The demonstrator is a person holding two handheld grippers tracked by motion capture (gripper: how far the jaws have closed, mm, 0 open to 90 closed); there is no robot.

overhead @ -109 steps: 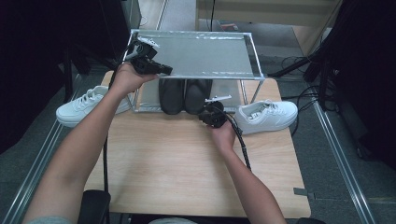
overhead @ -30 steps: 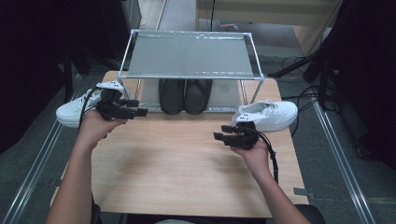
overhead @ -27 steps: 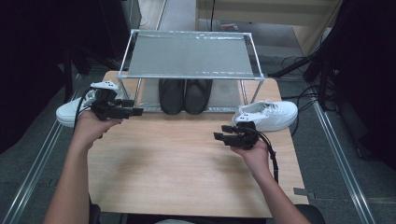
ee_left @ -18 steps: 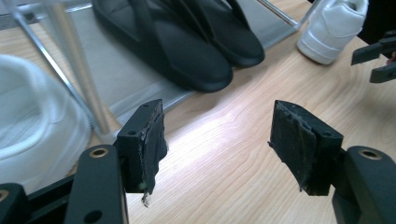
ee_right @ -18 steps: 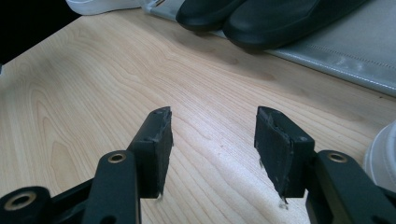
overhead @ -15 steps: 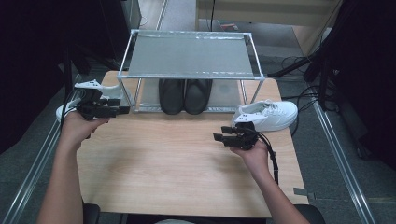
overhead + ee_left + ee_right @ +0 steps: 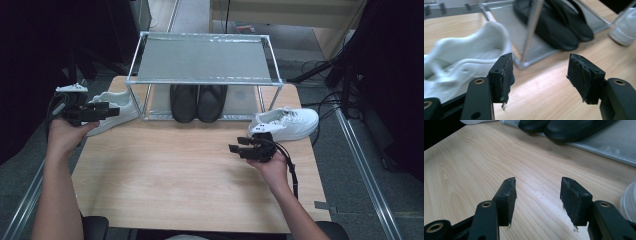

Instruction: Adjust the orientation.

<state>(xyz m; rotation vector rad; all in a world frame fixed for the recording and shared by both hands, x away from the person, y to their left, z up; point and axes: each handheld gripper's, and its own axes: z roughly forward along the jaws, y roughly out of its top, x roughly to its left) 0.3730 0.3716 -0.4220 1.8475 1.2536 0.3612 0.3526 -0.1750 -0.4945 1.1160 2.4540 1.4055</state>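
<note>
At the left edge of the high view, the left claw (image 7: pixel 102 111) hangs wide open and empty, just short of the left shoe (image 7: pixel 116 107), whose long axis runs toward the rack (image 7: pixel 202 60). That shoe is blurred in the left gripper view. At lower right, the right claw (image 7: pixel 239 145) gapes empty beside the right shoe (image 7: pixel 287 122), its toe cut off.

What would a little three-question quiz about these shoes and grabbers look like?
1. True or false: the left gripper is clamped on the left white sneaker.
2. What sits under the metal rack? A) black shoes B) a ball C) white sneakers
3. Which gripper is nearest the right white sneaker?

Key:
1. False; its jaws are open, empty.
2. A
3. The right gripper, also open.
</note>
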